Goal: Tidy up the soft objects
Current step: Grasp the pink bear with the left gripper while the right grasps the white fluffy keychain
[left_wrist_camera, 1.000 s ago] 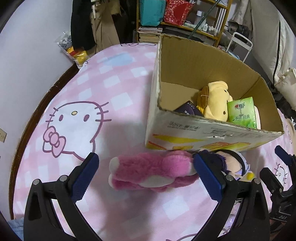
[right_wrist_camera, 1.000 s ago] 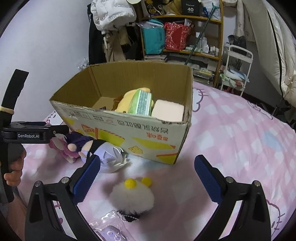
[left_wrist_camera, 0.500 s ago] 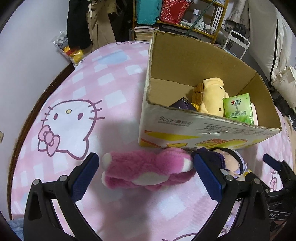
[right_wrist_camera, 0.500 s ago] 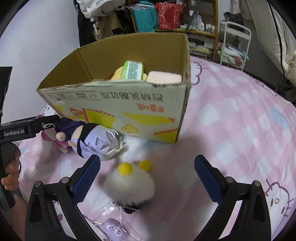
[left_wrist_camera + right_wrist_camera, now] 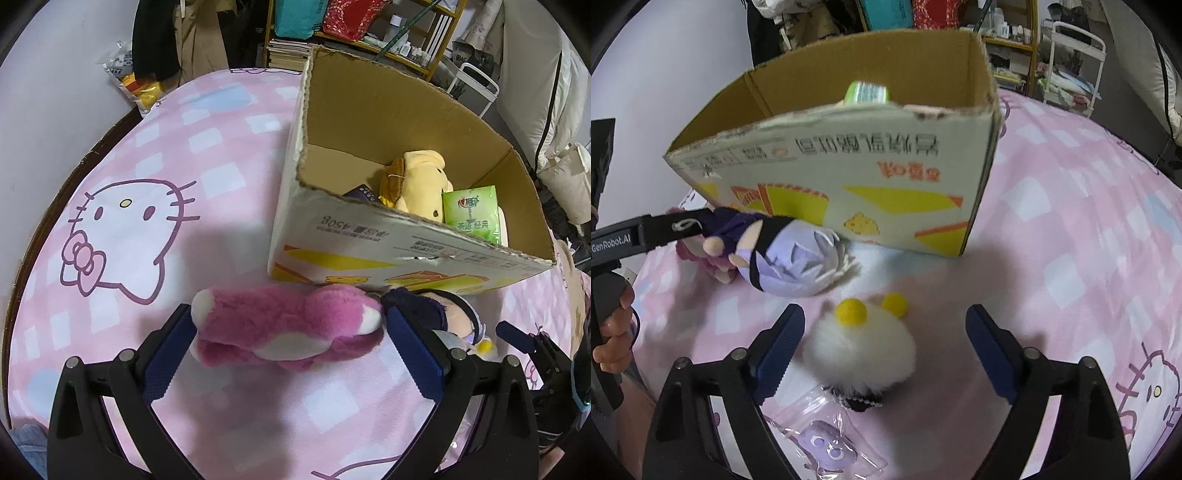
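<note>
On the pink bed, two grippers are set around soft toys in front of a cardboard box.
Nearest, the left gripper (image 5: 290,341) is spread around a pink plush (image 5: 284,325), its pads at the ends; a firm squeeze cannot be told. The right gripper (image 5: 884,347), just narrowed, brackets an untouched white fluffy toy (image 5: 860,350). Beyond lies a purple-haired doll (image 5: 790,262), then the box (image 5: 369,254), where a yellow plush (image 5: 417,184) is held.

Both tools tilt steeply downward. The left tool (image 5: 290,347) stands wide apart, gripped by a bare hand (image 5: 613,332). The right tool (image 5: 884,345) has just been narrowing, pads still untouching.
</note>
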`<state>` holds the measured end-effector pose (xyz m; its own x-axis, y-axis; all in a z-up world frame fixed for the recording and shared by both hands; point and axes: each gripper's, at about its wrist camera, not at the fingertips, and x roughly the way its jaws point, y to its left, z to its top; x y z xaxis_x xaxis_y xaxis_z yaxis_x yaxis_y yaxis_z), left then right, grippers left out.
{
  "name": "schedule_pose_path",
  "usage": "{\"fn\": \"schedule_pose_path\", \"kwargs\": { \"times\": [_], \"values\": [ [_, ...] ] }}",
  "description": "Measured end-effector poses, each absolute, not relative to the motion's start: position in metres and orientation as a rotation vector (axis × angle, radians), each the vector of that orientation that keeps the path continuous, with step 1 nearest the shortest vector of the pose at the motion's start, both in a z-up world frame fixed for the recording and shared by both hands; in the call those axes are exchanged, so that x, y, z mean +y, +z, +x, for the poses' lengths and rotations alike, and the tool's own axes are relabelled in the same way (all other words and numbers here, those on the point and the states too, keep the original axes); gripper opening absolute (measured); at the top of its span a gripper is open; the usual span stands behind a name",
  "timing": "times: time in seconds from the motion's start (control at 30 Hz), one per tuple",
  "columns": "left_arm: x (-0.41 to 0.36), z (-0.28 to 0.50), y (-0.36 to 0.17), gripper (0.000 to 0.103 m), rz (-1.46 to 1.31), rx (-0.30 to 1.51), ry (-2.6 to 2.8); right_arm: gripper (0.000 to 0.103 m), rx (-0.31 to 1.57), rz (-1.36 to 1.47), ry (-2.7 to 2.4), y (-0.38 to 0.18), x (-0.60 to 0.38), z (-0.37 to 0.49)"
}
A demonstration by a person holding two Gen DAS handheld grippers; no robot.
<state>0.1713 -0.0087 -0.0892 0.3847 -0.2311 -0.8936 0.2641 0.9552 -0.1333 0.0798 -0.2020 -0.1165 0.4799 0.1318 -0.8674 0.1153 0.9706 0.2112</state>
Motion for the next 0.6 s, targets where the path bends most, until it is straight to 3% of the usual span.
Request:
{"fn": "schedule_pose_path", "kwargs": {
  "times": [0.13,0.23,0.4,0.5,0.6],
  "values": [
    [-0.009,0.173,-0.092,0.101,0.022,1.138,-0.305,0.093,1.094,0.25,0.016,-0.12,-0.201,0.081],
    [-0.008,0.174,-0.093,0.101,0.009,1.139,-0.307,0.081,1.11,0.25,0.025,-0.124,-0.2,0.082],
    [-0.009,0.172,-0.093,0.101,0.045,1.118,-0.307,0.081,1.127,0.226,0.038,-0.13,-0.196,0.081],
    [-0.012,0.169,-0.091,0.093,0.064,1.102,-0.315,0.081,1.135,0.214,0.037,-0.131,-0.192,0.079],
    [-0.014,0.167,-0.089,0.092,0.069,1.097,-0.311,0.08,1.151,0.205,0.022,-0.132,-0.188,0.077]
  ]
}}
